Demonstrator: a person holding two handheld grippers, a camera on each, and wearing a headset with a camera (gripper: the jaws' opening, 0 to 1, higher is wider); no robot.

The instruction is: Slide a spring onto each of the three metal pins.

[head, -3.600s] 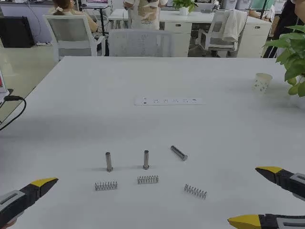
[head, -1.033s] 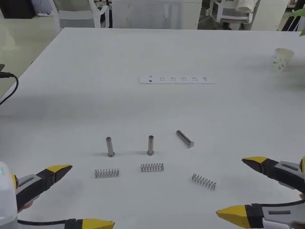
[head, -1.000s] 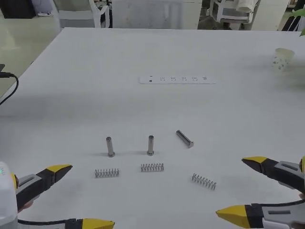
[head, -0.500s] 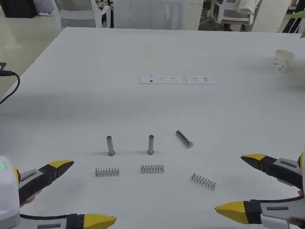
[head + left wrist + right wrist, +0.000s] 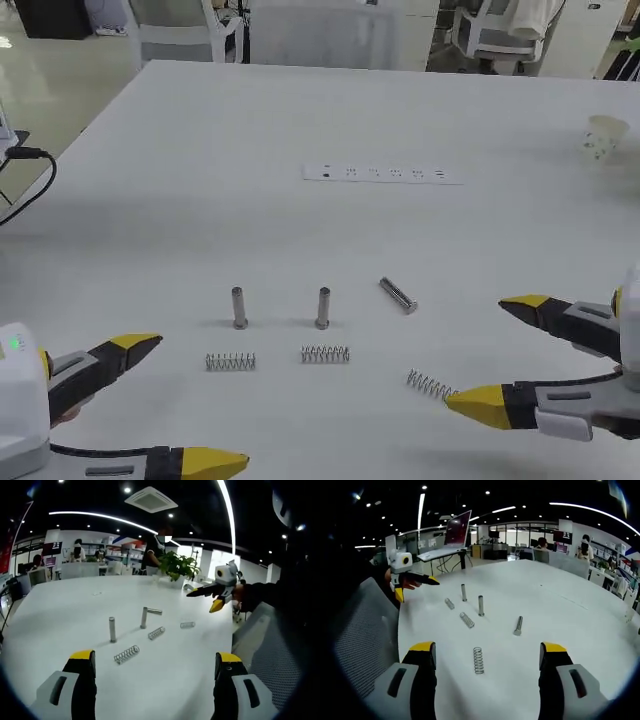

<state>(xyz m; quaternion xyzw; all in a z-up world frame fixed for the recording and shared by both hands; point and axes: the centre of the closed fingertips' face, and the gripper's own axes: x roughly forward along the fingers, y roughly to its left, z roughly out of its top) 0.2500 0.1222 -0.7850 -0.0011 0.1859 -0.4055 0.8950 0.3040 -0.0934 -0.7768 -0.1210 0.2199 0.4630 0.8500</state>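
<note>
Hovering low over the near part of the white counter (image 5: 200, 150), the yellow-tipped black left tongs (image 5: 178, 403) have their jaws spread wide with nothing between them. The yellow-tipped black right tongs (image 5: 478, 350) are spread wide too and hold nothing.

Between the two tools, further out on the counter, the short grey metal left pin (image 5: 239, 308) stands upright on its wider base. The matching grey metal middle pin (image 5: 323, 308) stands upright beside it, clearly apart. The third grey metal pin (image 5: 398, 296) lies on its side to the right of them, angled, with its flanged head toward the right tongs.

All the springs lie flat on the counter and none is on a pin. The small silver coil left spring (image 5: 230, 361) lies just in front of the left pin. The silver coil middle spring (image 5: 325, 354) lies just in front of the middle pin. The silver coil right spring (image 5: 427, 383) lies slanted near the lower jaw tip of the right tongs. In the right gripper view it sits on the counter ahead of the jaws, between them, touching neither.

Well beyond the pins lies a flat white power strip (image 5: 382, 174). A white paper cup (image 5: 603, 138) stands at the far right.
</note>
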